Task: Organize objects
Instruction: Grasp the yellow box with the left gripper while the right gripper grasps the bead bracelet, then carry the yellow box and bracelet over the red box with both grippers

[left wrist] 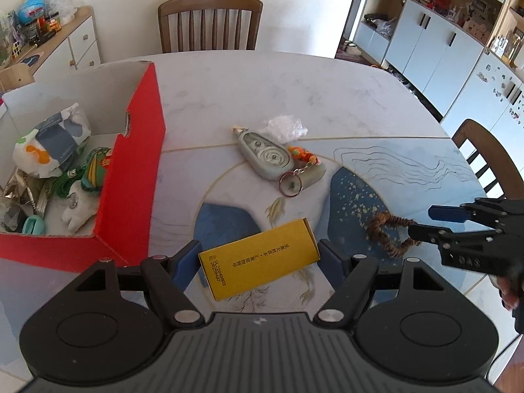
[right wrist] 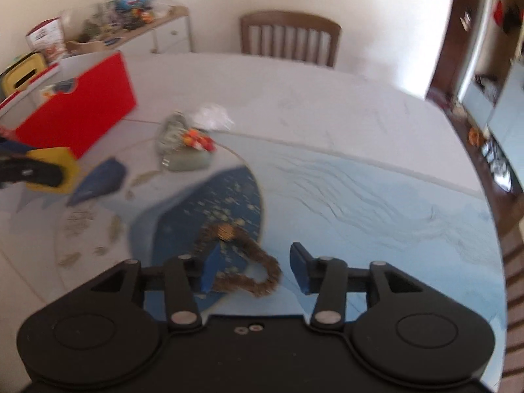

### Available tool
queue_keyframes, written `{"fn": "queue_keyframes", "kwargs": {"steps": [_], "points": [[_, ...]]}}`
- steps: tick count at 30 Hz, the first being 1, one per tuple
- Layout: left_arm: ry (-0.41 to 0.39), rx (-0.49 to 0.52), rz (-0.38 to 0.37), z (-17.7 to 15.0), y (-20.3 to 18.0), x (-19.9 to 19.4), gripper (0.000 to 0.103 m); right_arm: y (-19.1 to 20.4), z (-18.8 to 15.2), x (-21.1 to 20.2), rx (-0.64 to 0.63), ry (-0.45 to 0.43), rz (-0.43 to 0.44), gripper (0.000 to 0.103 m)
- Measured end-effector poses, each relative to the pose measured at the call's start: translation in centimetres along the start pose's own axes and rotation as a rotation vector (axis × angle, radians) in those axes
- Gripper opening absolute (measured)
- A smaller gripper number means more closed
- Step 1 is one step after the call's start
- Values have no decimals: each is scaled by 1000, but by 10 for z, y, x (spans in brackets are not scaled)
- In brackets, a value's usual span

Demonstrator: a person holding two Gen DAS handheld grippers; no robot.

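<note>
Pale, marble-patterned tabletop (left wrist: pixel 249 85) fills both views, with a wooden chair (left wrist: pixel 209 23) behind it and a red box (left wrist: pixel 137 177) at one side already part-filled with small things. The left claw (left wrist: pixel 258 255) pinches a yellow carton (left wrist: pixel 258 257) across its width and carries it tilted above the surface, probably bound for that box. It is a small oblong pack with dark print down one face. The right claw (right wrist: pixel 252 268) stands spread around a brown beaded bracelet (right wrist: pixel 249 268) that lies on the blue patch; its pads do not press on it. A grey tape dispenser (left wrist: pixel 265 155) and a keyring (left wrist: pixel 294 177) wait near the middle, apparently still unsorted.
</note>
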State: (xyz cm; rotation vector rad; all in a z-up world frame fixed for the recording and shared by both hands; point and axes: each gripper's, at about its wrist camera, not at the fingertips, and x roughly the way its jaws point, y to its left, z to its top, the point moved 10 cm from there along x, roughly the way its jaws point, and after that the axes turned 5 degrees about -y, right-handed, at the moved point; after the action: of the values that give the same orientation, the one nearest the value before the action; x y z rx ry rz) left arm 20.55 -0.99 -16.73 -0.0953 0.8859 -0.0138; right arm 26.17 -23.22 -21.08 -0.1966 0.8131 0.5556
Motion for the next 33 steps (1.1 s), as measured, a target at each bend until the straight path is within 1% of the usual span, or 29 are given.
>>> {"fn": "queue_keyframes", "kwargs": {"steps": [2, 5, 10, 12, 13, 15, 16, 17, 20, 23, 27, 33], "points": [[3, 0, 3, -2, 2, -1, 76, -7, -7, 10, 30, 24, -3, 46], [9, -1, 8, -4, 3, -2, 76, -10, -13, 20, 25, 41, -11, 46], [14, 0, 10, -7, 1, -2, 76, -6, -14, 25, 0, 32, -10, 44], [14, -1, 8, -7, 0, -2, 76, -4, -13, 25, -27, 27, -16, 32], [13, -1, 7, -7, 0, -2, 76, -1, -13, 25, -42, 27, -12, 28], [13, -4, 6, -7, -1, -3, 76, 3, -13, 24, -57, 30, -2, 16], [13, -4, 5, -7, -1, -3, 76, 6, -13, 24, -68, 30, 0, 13], [12, -3, 5, -7, -1, -3, 76, 8, -13, 24, -76, 29, 2, 8], [7, 2, 1, -7, -2, -6, 76, 11, -12, 22, -62, 24, -11, 6], [1, 4, -12, -4, -1, -9, 76, 15, -3, 9, -3, -16, -10, 6], [-11, 17, -29, 1, 0, -16, 76, 27, 17, -18, 36, -87, 24, 6], [-27, 35, -59, 13, 9, -31, 76, 50, 55, -50, 38, -164, 69, 6]]}}
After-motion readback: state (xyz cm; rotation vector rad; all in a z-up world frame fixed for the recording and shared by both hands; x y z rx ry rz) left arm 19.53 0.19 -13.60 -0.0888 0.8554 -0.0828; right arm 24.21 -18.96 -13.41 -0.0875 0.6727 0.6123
